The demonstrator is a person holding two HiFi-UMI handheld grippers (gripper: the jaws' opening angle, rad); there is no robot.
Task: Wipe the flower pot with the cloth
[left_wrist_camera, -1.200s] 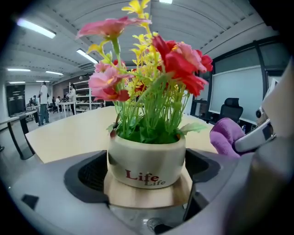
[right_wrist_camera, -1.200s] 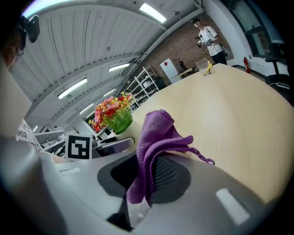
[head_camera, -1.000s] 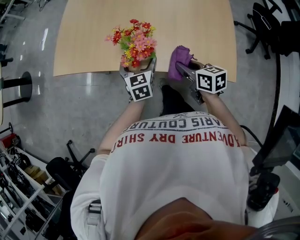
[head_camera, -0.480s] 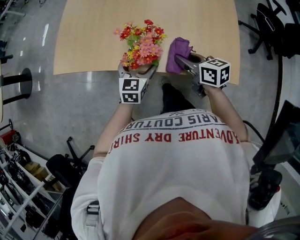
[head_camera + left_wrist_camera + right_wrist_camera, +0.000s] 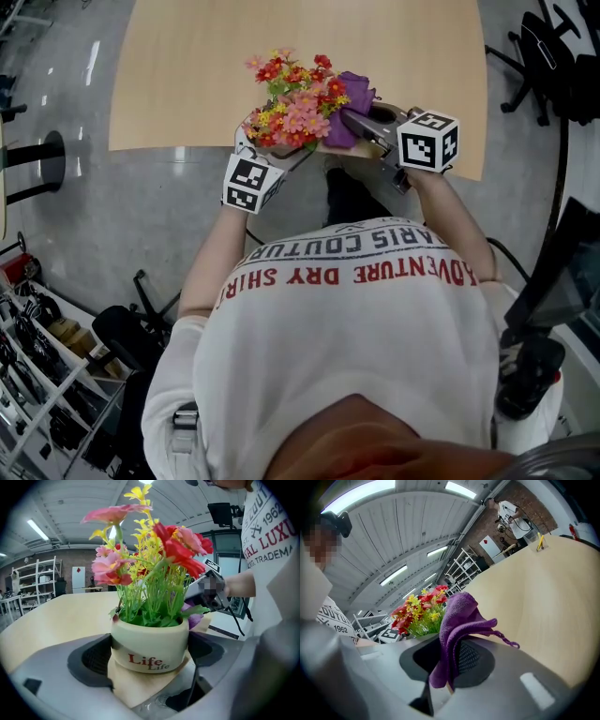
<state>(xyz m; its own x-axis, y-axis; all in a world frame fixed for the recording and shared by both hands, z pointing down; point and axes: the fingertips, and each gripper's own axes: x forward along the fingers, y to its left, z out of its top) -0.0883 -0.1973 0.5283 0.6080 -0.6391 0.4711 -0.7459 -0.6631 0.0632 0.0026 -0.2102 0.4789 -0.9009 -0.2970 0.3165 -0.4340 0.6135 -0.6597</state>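
**1. Pot** (image 5: 149, 641)
- Low, round, cream, glossy.
- Front reads "Life" in red w/ a smaller grey "Life" under it.
- Packed w/ green stems. The flowers (image 5: 295, 98) are red, pink and yellow and spread wider than the rim.

**2. Location**
- At the near edge of the table (image 5: 187, 75), approx. mid-length.
- In the head view the flowers lean toward the person's right, so the pot is tilted.
- That view hides the pot body under the flowers. Whether the base touches the table cannot be told.

**3. L gripper** (image 5: 150, 654)
- Jaws set wide, one pad on each side of the pot wall.
- Clamped on the pot below the rim.

**4. R gripper** (image 5: 449, 667)
- Jaws narrow, closed on the cloth (image 5: 459, 620).
- Cloth is purple, knit-textured and bunched.
- One fold stands up above the jaws. A loose corner w/ a thread trails off to the right in the right gripper view.

**5. Cloth vs. pot**
- In the head view the cloth sits just right of the flowers and touches them.
- The left gripper view shows purple just behind the rim on the pot's right side.
- Contact w/ the pot wall cannot be confirmed.
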